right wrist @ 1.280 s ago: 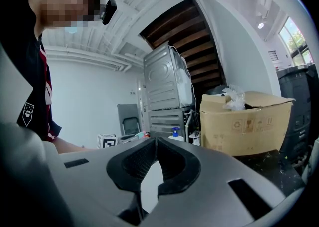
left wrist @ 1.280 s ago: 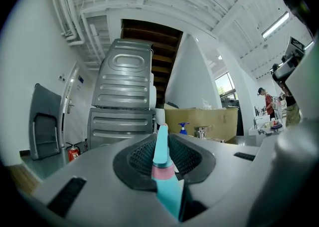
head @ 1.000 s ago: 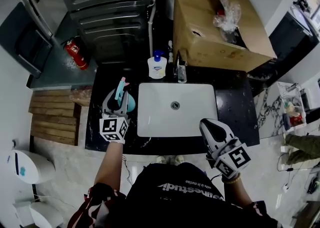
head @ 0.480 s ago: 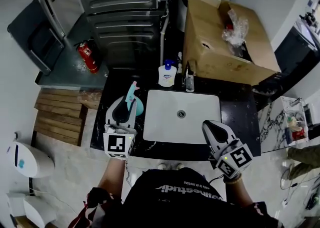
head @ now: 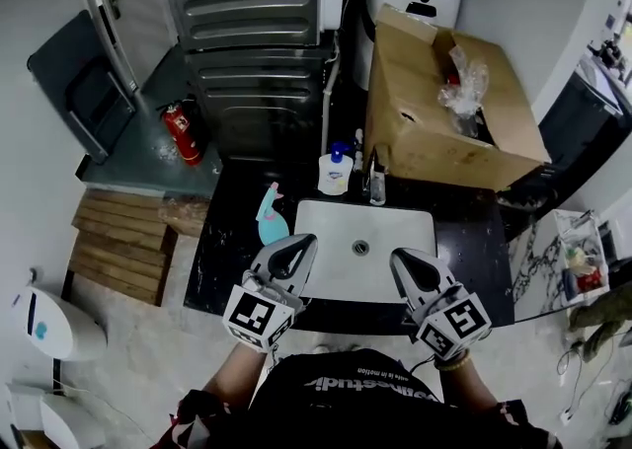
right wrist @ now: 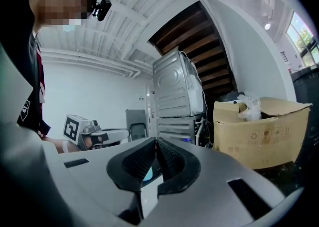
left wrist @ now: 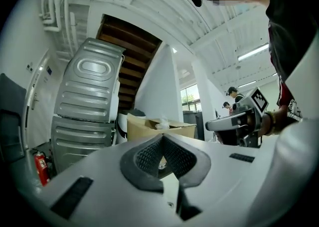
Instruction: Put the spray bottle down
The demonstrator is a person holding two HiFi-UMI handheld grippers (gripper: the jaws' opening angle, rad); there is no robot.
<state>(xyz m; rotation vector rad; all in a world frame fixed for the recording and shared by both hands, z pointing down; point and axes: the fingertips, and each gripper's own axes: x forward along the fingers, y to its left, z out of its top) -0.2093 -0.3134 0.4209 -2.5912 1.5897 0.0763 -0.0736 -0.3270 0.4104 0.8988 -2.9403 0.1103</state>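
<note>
Head view, looking down. The spray bottle [head: 269, 218], teal with a pink nozzle, stands on the black counter [head: 221, 258] left of centre, just beside the left edge of the white sink [head: 391, 226]. Nothing touches it.

The left gripper [head: 306, 241] is in the lower middle of the frame, over the sink's lower left corner, right of and below the bottle and clear of it. Its jaws have just been closing. In the left gripper view the ribbed pads meet at the tips with nothing between them.

The right gripper [head: 398, 259] is over the sink's lower right edge, well apart from the bottle. In the right gripper view its pads are pressed together and hold nothing.

A soap dispenser [head: 335, 172] with a blue pump stands above the sink beside the faucet [head: 376, 184]. An open cardboard box [head: 446, 121] sits at upper right. A red fire extinguisher [head: 184, 134] is on the floor at upper left.
</note>
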